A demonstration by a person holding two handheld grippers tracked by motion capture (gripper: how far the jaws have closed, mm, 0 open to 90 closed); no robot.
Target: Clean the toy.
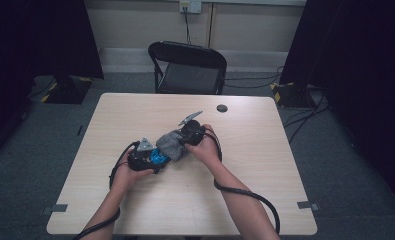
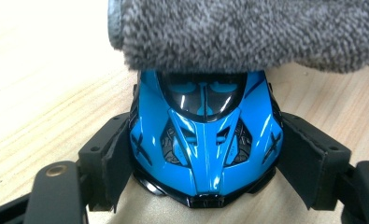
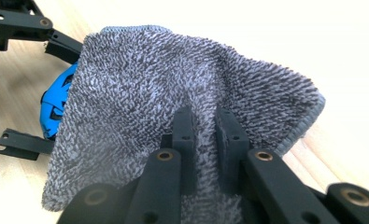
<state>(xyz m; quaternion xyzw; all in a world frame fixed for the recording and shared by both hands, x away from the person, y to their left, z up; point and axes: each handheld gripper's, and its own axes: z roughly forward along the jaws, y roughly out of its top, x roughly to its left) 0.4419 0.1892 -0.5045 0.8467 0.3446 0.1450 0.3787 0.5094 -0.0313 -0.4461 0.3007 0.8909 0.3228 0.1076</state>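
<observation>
Two grippers at work near the middle of the table point(image 1: 135, 107). Left gripper point(image 1: 152, 159) clamped on a blue toy car point(image 2: 203, 149), pads against both flanks. Right gripper point(image 1: 185, 142) pinched shut on a grey cloth point(image 3: 173, 93) — draped over the car's far end. Wiping seemingly under way; near end, shiny and uncovered, possibly left to do — hard to judge.

Dim high view; gripper views brighter (glare, soft blur).

High view looks down from overhead; both gripper views, close-in, share the blue toy car point(image 2: 203, 140) and grey cloth point(image 3: 173, 93)
</observation>
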